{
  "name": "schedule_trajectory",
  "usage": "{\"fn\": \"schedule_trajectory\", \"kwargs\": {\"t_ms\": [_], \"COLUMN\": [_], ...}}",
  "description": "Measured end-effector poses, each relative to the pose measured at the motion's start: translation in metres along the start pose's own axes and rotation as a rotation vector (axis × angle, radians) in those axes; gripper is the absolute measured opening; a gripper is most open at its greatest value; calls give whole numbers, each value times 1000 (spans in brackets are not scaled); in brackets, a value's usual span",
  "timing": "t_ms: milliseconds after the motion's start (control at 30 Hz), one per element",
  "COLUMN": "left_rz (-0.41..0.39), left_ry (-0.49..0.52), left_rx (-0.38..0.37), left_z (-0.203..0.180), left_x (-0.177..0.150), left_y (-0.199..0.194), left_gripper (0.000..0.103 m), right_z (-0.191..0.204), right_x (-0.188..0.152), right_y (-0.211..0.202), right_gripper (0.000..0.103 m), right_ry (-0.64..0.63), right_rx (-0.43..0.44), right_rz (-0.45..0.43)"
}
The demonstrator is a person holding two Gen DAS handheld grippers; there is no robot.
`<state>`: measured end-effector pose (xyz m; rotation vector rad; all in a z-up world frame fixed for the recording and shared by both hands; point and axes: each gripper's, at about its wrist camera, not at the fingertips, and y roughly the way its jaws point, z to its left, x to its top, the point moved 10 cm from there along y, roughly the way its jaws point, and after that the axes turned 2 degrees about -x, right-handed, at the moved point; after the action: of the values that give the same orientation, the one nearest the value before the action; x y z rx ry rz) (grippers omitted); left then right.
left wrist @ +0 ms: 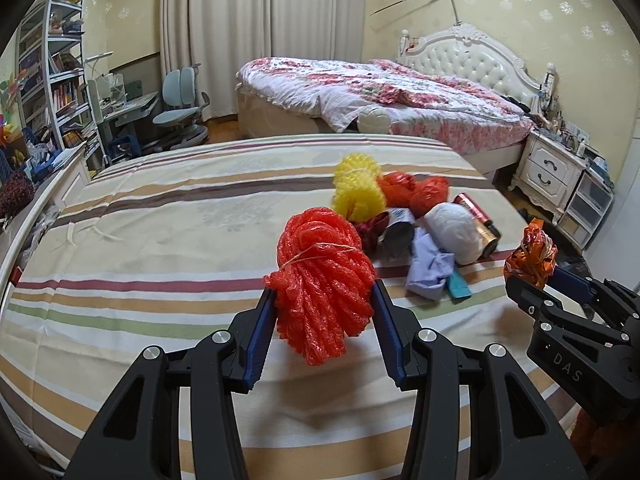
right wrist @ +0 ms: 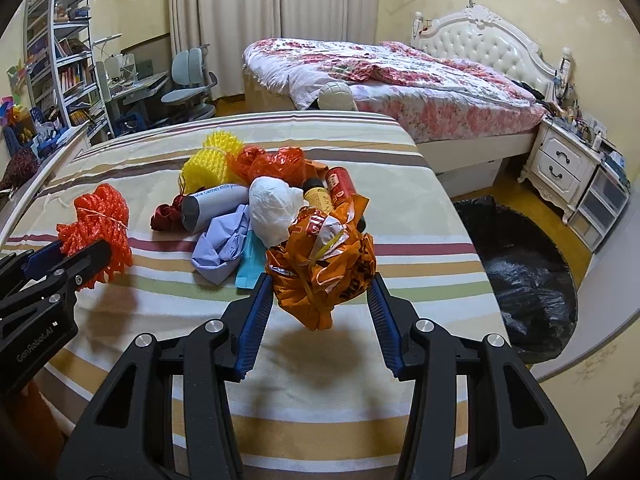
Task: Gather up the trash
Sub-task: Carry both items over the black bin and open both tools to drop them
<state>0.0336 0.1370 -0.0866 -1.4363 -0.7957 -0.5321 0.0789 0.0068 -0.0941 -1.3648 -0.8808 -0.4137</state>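
Observation:
My left gripper (left wrist: pixel 324 292) is shut on a red foam net bundle (left wrist: pixel 320 276) tied with string, held above the striped table (left wrist: pixel 160 240); it also shows in the right wrist view (right wrist: pixel 96 224). My right gripper (right wrist: pixel 320 280) is shut on a crumpled orange plastic bag (right wrist: pixel 324 264), also seen in the left wrist view (left wrist: pixel 530 256). A trash pile lies beyond: yellow foam net (left wrist: pixel 358 188), orange bag (left wrist: pixel 416 192), white wad (right wrist: pixel 274 204), lilac cloth (right wrist: pixel 224 246), cans (right wrist: pixel 340 188).
A black trash bag (right wrist: pixel 524 272) lies open on the floor right of the table. A bed (left wrist: pixel 380 96) stands behind, a nightstand (left wrist: pixel 548 172) at right, a desk chair (left wrist: pixel 180 112) and bookshelf (left wrist: pixel 52 68) at left.

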Motion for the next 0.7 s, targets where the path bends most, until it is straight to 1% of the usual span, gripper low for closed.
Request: {"fn": "schedule_trajectory", "kwargs": {"t_ms": [133,233,367,533,700], "left_rz": [-33,-46,-78,-105,-99], "left_ry": [24,47,95,156,202], "left_rx": [-36,-72,-129,-205,-254], "left_z": [-23,-47,-87,-143,-192], "left_x": [13,22,38,54,64], "left_y": [-3,-1,5,17,41], "left_gripper": [47,47,47,47,47], "right_z": [-26,-52,-98,-150,-199], "right_x": [7,13,22,30,29], "right_y": [-13,-17,-20,-14,4], "right_gripper": [47,47,47,47,47], "right_ry": [26,42,71,116,155], "right_rx": [-34,-67,-139,-210,-266], "right_rz": [-31,-49,-77,-89,-68]}}
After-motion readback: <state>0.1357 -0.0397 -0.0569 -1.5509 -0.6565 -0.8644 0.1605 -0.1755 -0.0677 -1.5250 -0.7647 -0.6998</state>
